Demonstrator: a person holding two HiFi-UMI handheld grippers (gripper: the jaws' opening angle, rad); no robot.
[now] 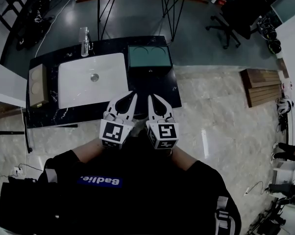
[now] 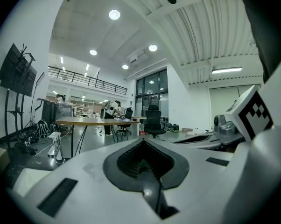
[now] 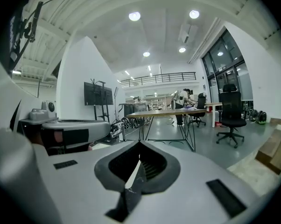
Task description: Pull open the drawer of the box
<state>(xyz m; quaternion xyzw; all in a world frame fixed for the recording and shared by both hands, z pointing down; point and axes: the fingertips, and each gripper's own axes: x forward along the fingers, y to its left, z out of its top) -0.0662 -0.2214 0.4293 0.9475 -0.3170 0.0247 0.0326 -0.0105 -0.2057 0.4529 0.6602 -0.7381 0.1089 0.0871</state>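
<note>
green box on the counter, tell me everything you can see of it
The box is a rectangular teal-green case with a darker rim, and two faint circle outlines show on its top. It sits flat at the far right corner of the dark counter, just right of the white sink. Its front face looks dark and flush, so the drawer seems shut. Nothing touches it: the left gripper and right gripper hang short of it.

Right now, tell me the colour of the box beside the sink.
The box is dark teal green; the head view shows it best.
</note>
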